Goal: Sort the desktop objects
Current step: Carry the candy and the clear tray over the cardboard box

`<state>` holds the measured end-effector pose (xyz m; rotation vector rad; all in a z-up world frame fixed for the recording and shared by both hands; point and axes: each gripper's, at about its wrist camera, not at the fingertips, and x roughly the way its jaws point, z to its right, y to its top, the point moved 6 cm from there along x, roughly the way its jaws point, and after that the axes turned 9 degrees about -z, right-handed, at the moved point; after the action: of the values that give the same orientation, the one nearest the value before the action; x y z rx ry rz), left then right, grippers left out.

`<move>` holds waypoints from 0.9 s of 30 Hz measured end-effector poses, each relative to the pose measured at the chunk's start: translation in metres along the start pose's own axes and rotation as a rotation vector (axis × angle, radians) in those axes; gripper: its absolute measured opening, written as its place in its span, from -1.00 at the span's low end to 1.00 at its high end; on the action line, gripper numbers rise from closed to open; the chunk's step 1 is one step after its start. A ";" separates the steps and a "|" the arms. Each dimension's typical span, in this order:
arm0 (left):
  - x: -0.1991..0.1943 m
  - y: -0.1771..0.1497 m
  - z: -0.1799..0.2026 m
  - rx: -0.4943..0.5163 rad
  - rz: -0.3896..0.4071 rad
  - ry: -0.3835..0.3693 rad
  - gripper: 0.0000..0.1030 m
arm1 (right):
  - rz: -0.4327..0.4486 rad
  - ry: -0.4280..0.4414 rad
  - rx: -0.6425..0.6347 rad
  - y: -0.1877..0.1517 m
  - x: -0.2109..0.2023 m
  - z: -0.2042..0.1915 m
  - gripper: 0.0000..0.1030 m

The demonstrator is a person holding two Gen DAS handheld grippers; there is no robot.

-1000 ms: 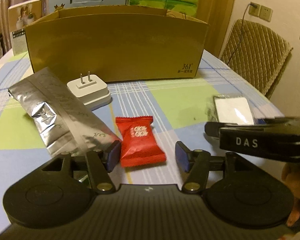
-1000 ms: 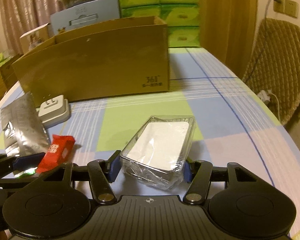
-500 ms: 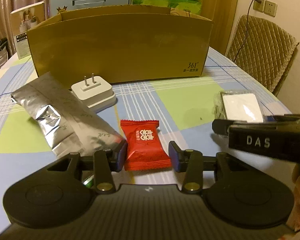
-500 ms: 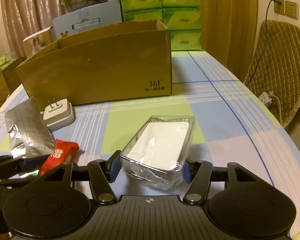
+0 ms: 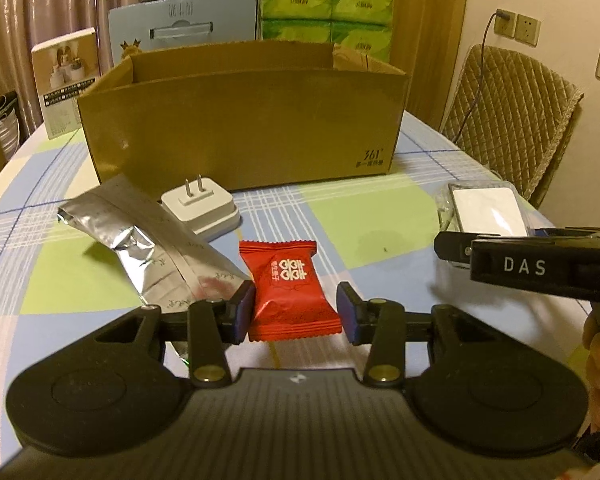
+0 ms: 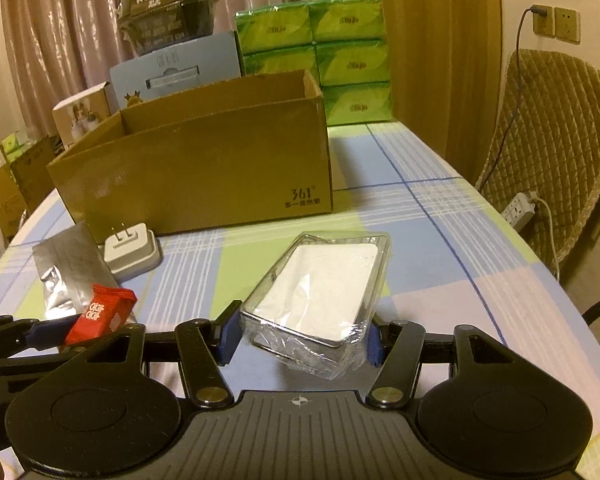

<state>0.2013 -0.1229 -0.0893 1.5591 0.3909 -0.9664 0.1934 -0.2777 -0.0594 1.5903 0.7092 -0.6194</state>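
1. The left gripper is pinching the red candy packet at lower centre of its view, seemingly just clear of the counter.
2. The right gripper clamps the plastic-wrapped white box at lower centre of its view.
3. The step in hand looks like carrying both off.
4. Next, both likely go up over the cardboard box wall at upper centre, then release inside.
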 end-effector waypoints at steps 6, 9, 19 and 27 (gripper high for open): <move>-0.013 0.007 -0.006 -0.004 0.018 0.006 -0.26 | 0.028 0.022 -0.013 0.009 -0.011 -0.008 0.08; -0.020 0.014 -0.010 -0.012 0.029 0.007 -0.26 | 0.043 0.034 -0.024 0.015 -0.018 -0.013 0.08; -0.039 0.047 -0.028 -0.016 0.071 0.020 -0.26 | 0.095 0.055 -0.064 0.047 -0.027 -0.027 0.08; -0.044 0.076 -0.040 -0.006 0.102 0.023 -0.26 | 0.127 0.072 -0.098 0.077 -0.028 -0.040 0.08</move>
<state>0.2441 -0.0930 -0.0081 1.5708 0.3267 -0.8694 0.2318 -0.2475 0.0180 1.5593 0.6757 -0.4300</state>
